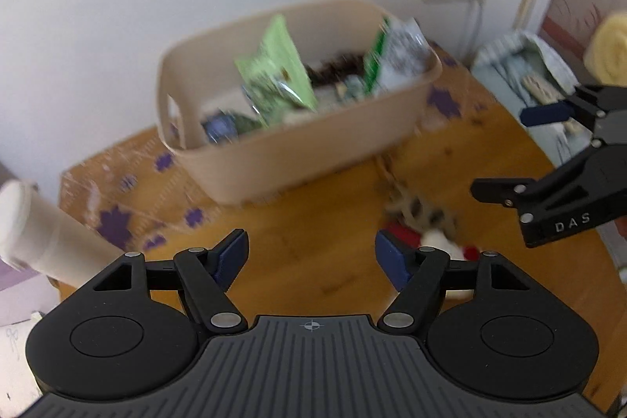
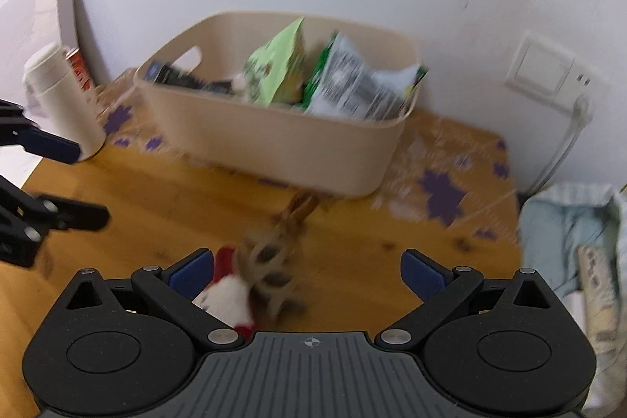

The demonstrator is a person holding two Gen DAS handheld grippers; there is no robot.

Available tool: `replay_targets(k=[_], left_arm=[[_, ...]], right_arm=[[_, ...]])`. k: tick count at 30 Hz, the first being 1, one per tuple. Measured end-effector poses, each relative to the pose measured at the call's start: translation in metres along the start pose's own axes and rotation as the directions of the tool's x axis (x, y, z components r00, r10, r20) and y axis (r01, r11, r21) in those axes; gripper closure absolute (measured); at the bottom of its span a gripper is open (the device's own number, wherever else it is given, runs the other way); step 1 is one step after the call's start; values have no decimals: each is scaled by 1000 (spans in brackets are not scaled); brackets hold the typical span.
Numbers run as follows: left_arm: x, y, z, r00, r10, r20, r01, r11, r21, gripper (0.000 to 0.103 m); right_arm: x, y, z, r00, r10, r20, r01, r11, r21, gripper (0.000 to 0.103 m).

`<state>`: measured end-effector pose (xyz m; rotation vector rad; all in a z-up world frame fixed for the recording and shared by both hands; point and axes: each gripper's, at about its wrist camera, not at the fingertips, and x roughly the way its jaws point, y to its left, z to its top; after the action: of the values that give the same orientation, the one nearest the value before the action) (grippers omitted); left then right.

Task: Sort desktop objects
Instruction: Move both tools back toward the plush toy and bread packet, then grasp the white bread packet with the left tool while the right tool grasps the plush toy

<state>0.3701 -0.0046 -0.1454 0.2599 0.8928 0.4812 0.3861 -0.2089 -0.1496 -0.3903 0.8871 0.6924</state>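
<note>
Hovering above a wooden worktop (image 2: 164,206), two hand-held grippers are seen with the sorting only partly done. The left gripper (image 1: 311,255) is spread wide and holds nothing. The right gripper (image 2: 305,273) is also spread wide and empty, with a plush toy (image 2: 250,273) lying on the worktop between its fingers, close to the left finger pad (image 2: 192,273); no grip has yet been taken.

A beige bin (image 2: 274,143) is set against the wall at the far edge of the worktop, presumably as the collecting place, and is already filled with a light green packet (image 2: 280,65), a green-and-white packet (image 2: 352,81) and smaller dark items that are too blurred to name. Both packets are stood on end, leaning, with their long axes pointing up and out of the bin.

The plush toy is judged the next piece to be sorted. It is stretched from the near middle of the worktop toward the bin, its long axis running roughly near to far, with the red-and-white end nearest and a tan, dark-spotted part trailing toward the bin's base. Motion blur hides its finer shape.

A white cylindrical bottle (image 2: 64,100) is stood at the far left corner, well apart from the toy.
</note>
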Motion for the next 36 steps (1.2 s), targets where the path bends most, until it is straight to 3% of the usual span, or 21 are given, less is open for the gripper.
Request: replay_targets(k=[6,9,15,26,30,32,36], left_arm=[[21,-16,-29,995,-28,-99,32,999,34,30],[30,-23,-40,989,-15,-145,28,996,89,30],[48,-26,-54,974,-60,-219,86,990,111,30],[85,-35,-69,944,-102,-314,136,987,88,30],[93,-36,-68,944,-115,-310,144,987,73,30],[96,-37,-67,943,-131,-306,156,986,59,35],[95,-38,-68,954,-137,-266,161,984,74,46]], right_arm=[[11,10,-22,997,66,-46,-65,998,27,0],[17,9,-29,992,112,-67,-107,991,76,0],[34,6,-38,980,169,-102,-150,974,170,1],[63,11,-41,968,190,-164,-160,971,178,21],[70,15,-41,963,197,-185,-169,973,159,34],[73,18,-41,960,202,-191,-175,973,149,48],[71,24,-42,965,183,-188,-166,981,103,55]])
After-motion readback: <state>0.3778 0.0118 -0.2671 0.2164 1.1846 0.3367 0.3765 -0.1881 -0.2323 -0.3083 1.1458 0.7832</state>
